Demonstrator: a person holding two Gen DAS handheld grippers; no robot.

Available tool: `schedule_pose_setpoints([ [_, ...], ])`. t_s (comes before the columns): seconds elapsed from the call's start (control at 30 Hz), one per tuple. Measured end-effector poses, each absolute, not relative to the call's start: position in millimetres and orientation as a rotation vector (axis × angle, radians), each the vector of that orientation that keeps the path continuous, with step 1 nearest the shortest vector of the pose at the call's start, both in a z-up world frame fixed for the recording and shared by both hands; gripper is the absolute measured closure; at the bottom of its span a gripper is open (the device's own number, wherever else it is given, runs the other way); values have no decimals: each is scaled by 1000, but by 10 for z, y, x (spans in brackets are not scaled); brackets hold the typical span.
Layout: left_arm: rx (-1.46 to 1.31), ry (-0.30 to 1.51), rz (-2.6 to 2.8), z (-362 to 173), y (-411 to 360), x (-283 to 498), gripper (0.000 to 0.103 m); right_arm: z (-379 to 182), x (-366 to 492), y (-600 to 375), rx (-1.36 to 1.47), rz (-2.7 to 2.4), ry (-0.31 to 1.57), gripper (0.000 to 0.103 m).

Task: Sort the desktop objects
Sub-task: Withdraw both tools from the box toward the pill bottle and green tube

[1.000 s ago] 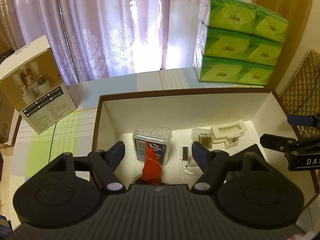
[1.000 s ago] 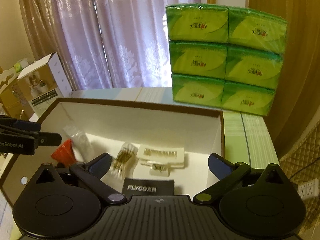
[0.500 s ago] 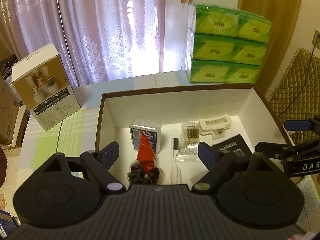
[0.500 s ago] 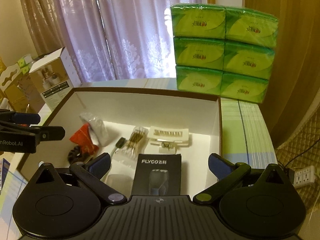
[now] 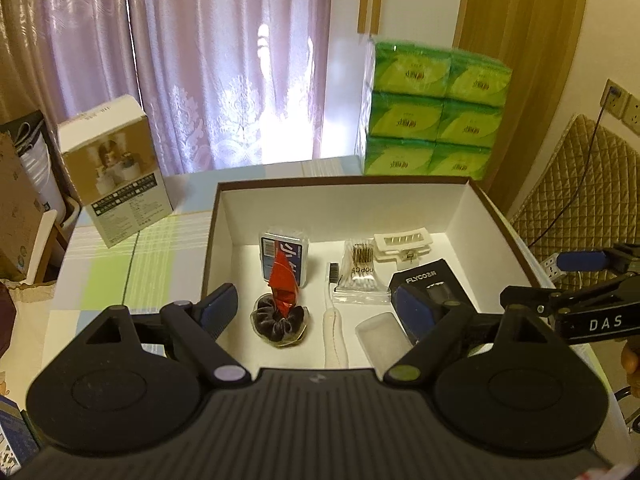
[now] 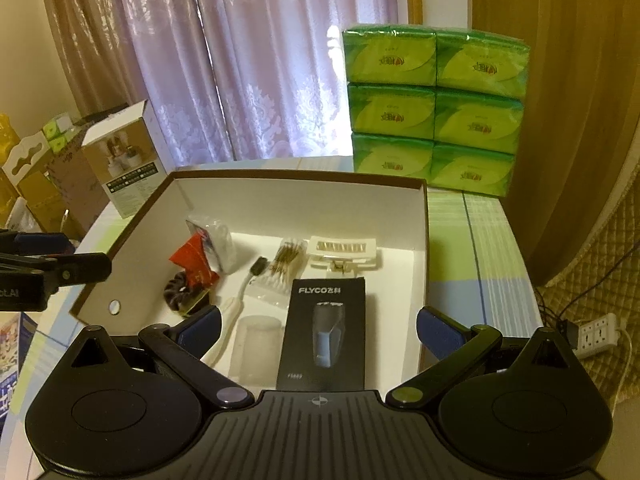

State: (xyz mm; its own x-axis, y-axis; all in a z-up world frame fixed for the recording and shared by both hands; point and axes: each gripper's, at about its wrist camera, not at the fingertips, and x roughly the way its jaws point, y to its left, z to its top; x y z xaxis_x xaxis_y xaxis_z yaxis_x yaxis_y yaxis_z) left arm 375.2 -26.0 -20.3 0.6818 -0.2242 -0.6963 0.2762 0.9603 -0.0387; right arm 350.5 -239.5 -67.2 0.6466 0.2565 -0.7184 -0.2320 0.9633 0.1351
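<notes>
Sitting inside the one open box (image 6: 416, 216): one black shaver carton (image 6: 325, 332), one toothbrush (image 6: 236, 300), one scrunchie (image 6: 182, 292), one swab bag (image 6: 284, 264), one white clip (image 6: 342, 250). Behind the box, six green tissue packs (image 6: 434, 110) are standing stacked.

Open box (image 5: 344, 208) sits mid-bench (image 5: 100, 280). Inside, left to right: scrunchie (image 5: 279, 320) with packet (image 5: 283, 280) on it, toothbrush (image 5: 334, 312), swab bag (image 5: 360, 272), shaver box (image 6: 324, 332). Hair clip (image 5: 402, 242) toward far wall. Tissue packs (image 6: 434, 108) at far right corner; carton (image 5: 116, 172) at far left.
</notes>
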Motion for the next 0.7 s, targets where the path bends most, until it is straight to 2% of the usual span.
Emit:
schedule_pose_setpoints([
  [0.7, 41, 784, -274, -203, 0, 2780, 19, -490, 2618, -2182, 17, 312, 799, 2],
])
